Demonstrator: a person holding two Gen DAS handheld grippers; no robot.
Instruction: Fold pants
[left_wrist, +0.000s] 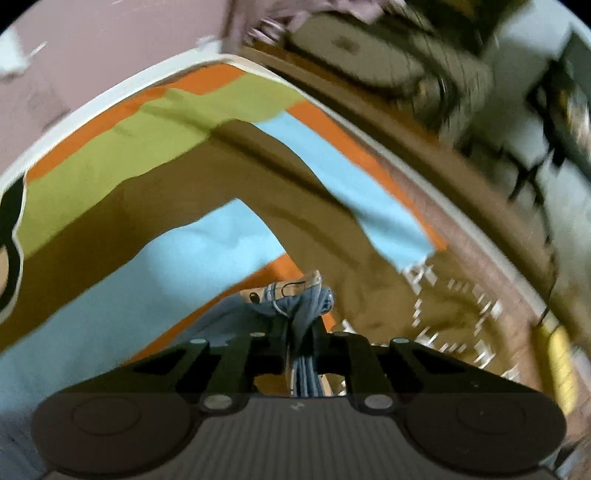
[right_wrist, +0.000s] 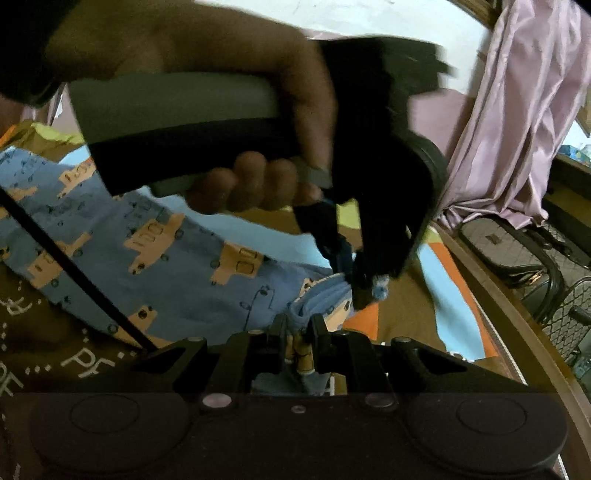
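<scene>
Pants (right_wrist: 155, 258) clamped in both grippers.

white letters "ph" on brown bedsheet (right_wrist: 44, 332)

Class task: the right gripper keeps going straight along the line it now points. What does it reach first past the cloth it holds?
Probably the left gripper: it sits just ahead of the right gripper, clamped on the same bunched end of the pants. Depth is unclear, so it could pass just beside it.
</scene>
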